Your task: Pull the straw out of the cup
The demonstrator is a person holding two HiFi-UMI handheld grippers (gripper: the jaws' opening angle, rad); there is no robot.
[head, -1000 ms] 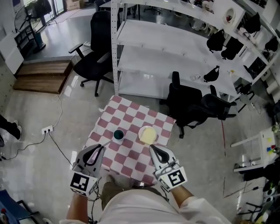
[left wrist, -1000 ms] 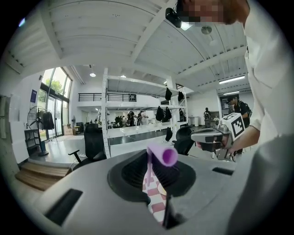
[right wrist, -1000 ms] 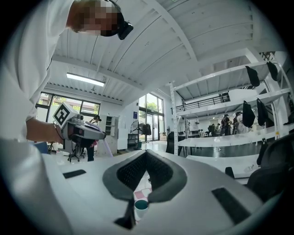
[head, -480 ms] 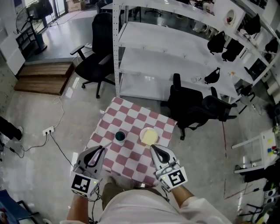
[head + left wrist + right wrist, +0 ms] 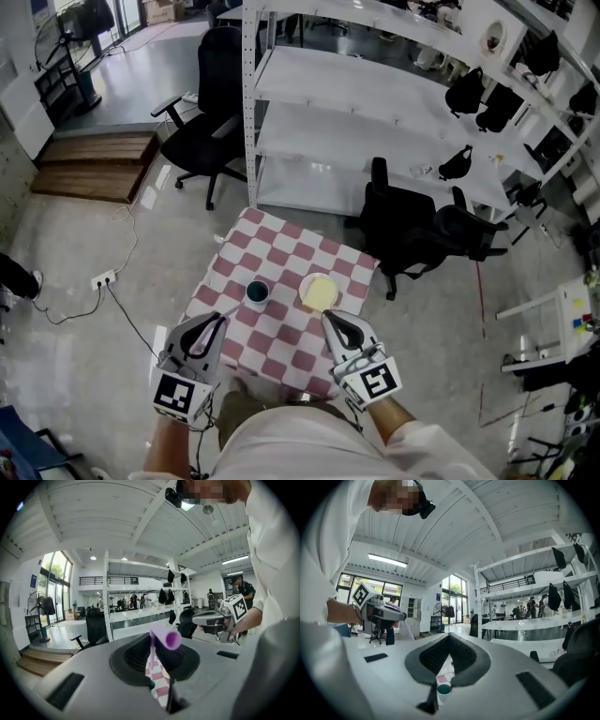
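My left gripper (image 5: 216, 319) is held above the near left corner of the checkered table (image 5: 281, 253) and is shut on a pale purple straw (image 5: 161, 638). The straw stands up between the jaws, its bent open end pointing toward the camera. In the head view the straw (image 5: 229, 311) sticks out past the fingertips, clear of the teal cup (image 5: 255, 293). That cup stands upright on the cloth with nothing in it. My right gripper (image 5: 329, 319) hovers at the near right with its jaws closed on nothing, and the cup (image 5: 443, 691) shows below them.
A yellow plate (image 5: 318, 290) lies to the right of the cup. Black office chairs (image 5: 403, 225) and a white shelf rack (image 5: 356, 103) stand behind the table. A power strip with a cable (image 5: 101, 278) lies on the floor to the left.
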